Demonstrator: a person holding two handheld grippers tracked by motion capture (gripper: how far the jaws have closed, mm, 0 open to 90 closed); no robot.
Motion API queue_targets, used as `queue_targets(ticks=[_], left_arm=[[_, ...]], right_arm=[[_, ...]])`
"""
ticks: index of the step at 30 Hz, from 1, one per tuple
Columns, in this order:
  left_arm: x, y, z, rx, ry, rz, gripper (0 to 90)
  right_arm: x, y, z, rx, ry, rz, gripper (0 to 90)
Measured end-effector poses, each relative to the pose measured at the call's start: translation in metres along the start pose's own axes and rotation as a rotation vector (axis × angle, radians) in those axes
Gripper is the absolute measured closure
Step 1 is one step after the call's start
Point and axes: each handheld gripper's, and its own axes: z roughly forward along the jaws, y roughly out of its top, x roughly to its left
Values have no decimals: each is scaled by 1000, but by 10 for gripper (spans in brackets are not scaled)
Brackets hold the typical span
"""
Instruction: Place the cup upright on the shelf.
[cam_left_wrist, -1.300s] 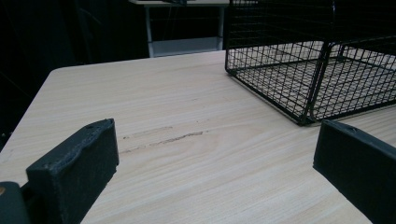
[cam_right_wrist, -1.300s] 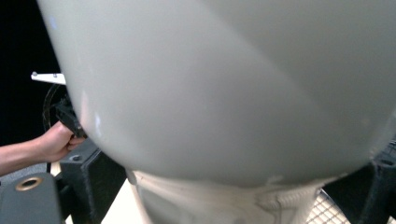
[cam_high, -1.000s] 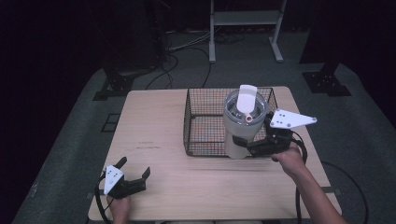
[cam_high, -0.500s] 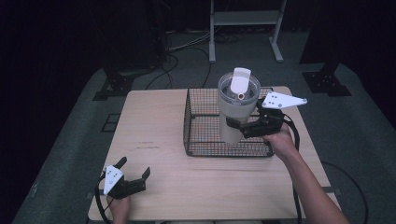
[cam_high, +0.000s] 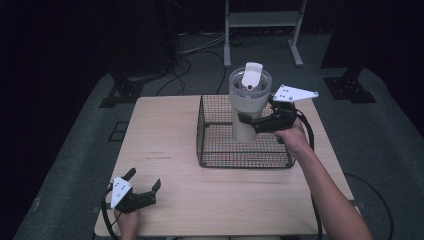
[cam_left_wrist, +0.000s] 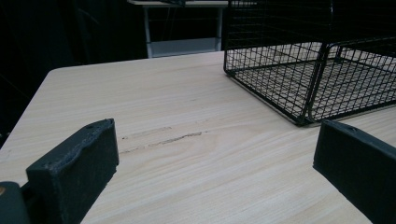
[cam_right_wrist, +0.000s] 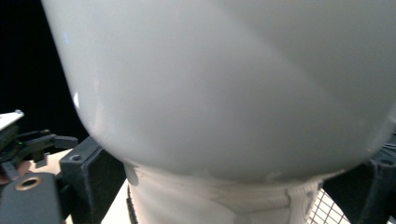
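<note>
Tumbler lifted above wire basket, clamped in right tongs.

At 7 o'clock on the surface (cam_high: 200, 200), left tongs (cam_high: 142, 187) resting low, spread wide and grasping nothing, jaws pointing toward 2 o'clock at the wire basket (cam_high: 240, 159). Basket standing right of centre, around 1 o'clock. Pale tumbler (cam_high: 247, 107) upright and raised over the basket's back half, lid with white flip tab on top, base hanging clear of the mesh floor. From 3 o'clock, right tongs (cam_high: 250, 121) clenched on the tumbler's lower body, one jaw on either side in the right gripper view (cam_right_wrist: 224, 196).
</note>
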Motion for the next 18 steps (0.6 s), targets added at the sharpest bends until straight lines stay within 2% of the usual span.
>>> queue_targets(ticks=[9,18], left_arm=[[1,0,0,3,-1,2,0],[1,0,0,-2,-5,-4,0]], right_arm=[[-13,1,16,8,-7,0,91],[-22,-13,38,23,6,18,91]])
